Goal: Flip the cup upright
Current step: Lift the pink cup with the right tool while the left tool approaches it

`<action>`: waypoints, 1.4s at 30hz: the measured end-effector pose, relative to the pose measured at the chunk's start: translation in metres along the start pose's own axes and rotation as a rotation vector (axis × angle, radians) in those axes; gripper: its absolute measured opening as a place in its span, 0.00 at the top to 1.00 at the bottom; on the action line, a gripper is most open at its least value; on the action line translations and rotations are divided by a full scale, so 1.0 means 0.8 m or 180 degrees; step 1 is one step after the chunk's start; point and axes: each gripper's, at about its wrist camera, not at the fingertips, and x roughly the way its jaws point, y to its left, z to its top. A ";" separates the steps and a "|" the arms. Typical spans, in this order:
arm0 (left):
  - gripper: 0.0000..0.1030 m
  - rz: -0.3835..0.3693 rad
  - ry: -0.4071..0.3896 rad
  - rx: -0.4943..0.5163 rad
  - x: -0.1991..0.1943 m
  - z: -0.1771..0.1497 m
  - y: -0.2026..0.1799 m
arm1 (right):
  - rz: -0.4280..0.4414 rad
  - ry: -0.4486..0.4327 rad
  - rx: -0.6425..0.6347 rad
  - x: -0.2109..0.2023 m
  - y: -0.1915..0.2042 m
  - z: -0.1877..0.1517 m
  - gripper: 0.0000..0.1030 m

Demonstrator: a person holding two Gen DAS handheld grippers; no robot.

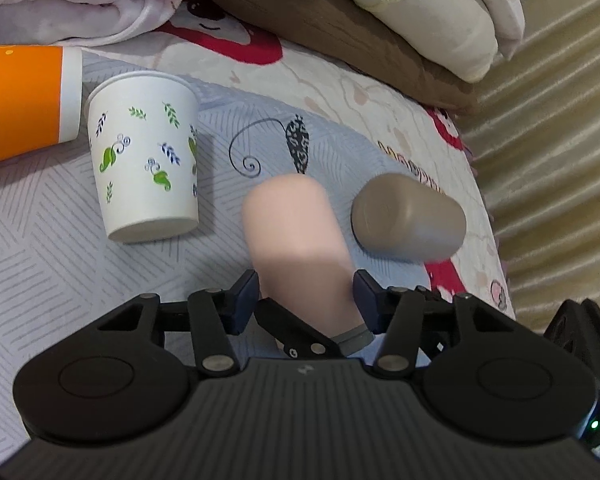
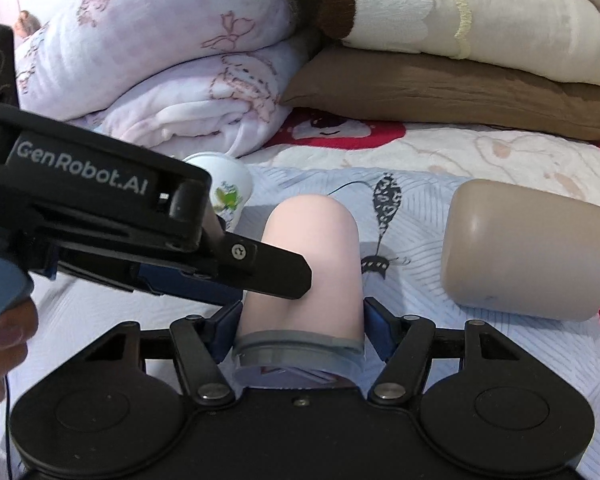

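Right gripper (image 2: pixel 300 322): blue pads clamp both sides of the pink cup, just above its grey rim band.
Pink cup (image 2: pixel 312 264): lies between the pads, closed base pointing away from the camera, rim toward the gripper body.
Left gripper (image 1: pixel 306 294): jaws apart, one either side of the pink cup (image 1: pixel 296 236); whether the pads touch it I cannot tell.
Writing: "GenRobot.AI" in pale letters on the left gripper's body (image 2: pixel 100 200).
Tan cup (image 2: pixel 524 252): on its side, right of the pink cup, apart.
Leaf cup (image 1: pixel 148 156): paper, green and blue sprigs, left.
Orange cup (image 1: pixel 24 100): beside the leaf cup.
Bedspread (image 1: pixel 60 260): grey hatching, red cartoon prints.
Blankets (image 2: pixel 172 60): folded behind.
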 end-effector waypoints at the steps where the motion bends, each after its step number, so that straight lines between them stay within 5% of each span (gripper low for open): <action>1: 0.51 0.0013 0.0027 0.0029 -0.002 -0.003 -0.002 | 0.0036 0.0011 -0.0003 -0.002 0.001 -0.002 0.32; 14: 0.50 0.0378 0.0204 0.1185 -0.083 -0.035 -0.007 | 0.0667 0.0492 -0.0859 -0.028 0.025 -0.018 0.32; 28: 0.49 -0.0086 0.0536 0.1942 -0.115 -0.041 -0.014 | 0.1562 0.1216 -0.2042 -0.026 0.083 -0.014 0.33; 42: 0.49 -0.0423 0.0756 0.1820 -0.080 -0.034 -0.001 | 0.1059 0.1020 -0.2938 -0.046 0.099 -0.016 0.30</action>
